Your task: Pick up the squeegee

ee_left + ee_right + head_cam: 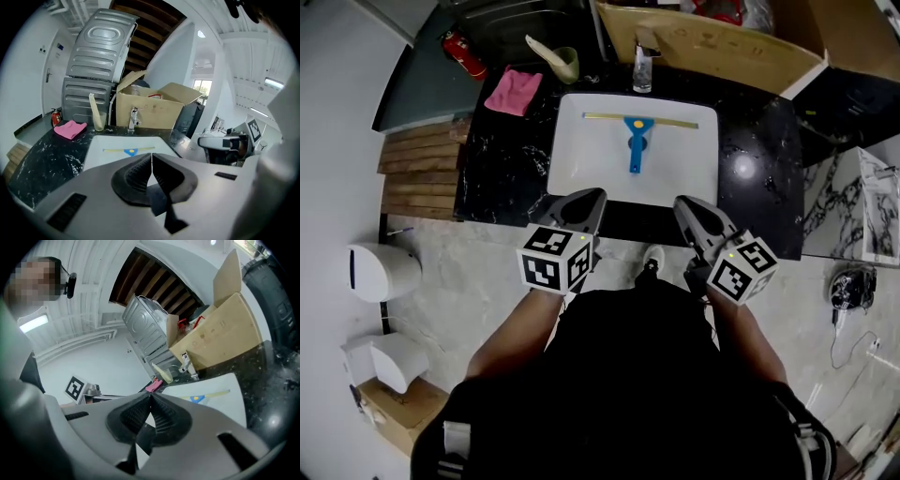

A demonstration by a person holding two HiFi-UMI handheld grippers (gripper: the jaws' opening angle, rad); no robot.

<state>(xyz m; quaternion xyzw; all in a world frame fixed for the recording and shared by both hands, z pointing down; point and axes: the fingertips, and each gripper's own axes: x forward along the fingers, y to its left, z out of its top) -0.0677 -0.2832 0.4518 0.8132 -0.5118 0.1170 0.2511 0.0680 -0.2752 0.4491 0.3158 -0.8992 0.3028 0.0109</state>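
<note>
As the head view looks steeply down, a black counter (502, 178) w/ a white sink (572, 173) set in it lies ahead of the person. The squeegee (636, 141) lies flat in the sink, its pale blade along the sink's far edge and the blue handle pointing to the near edge, approx. in the middle between left and right rims. A faucet (643, 66) stands at the counter's far edge just behind the sink. A pink cloth (514, 91) lies near the far-left corner, and a cardboard box (722, 47) stands at the far-right side. The left gripper (587, 199) and the right gripper (686, 206) hang over the counter's near edge, each side of the sink's near rim, both well apart from the squeegee.

In the left gripper view, the left gripper (151, 161) has its jaws pressed together, w/ nothing between them. Beyond them the squeegee (130, 151) shows in the sink (98, 150), and the pink cloth (70, 129) is at the left.

In the right gripper view, the right gripper (150, 401) also has its jaws clenched tip to tip and empty. The squeegee (201, 397) lies in the sink (232, 399) beyond, w/ the faucet (187, 364) and the cardboard box (220, 333) behind it.
</note>
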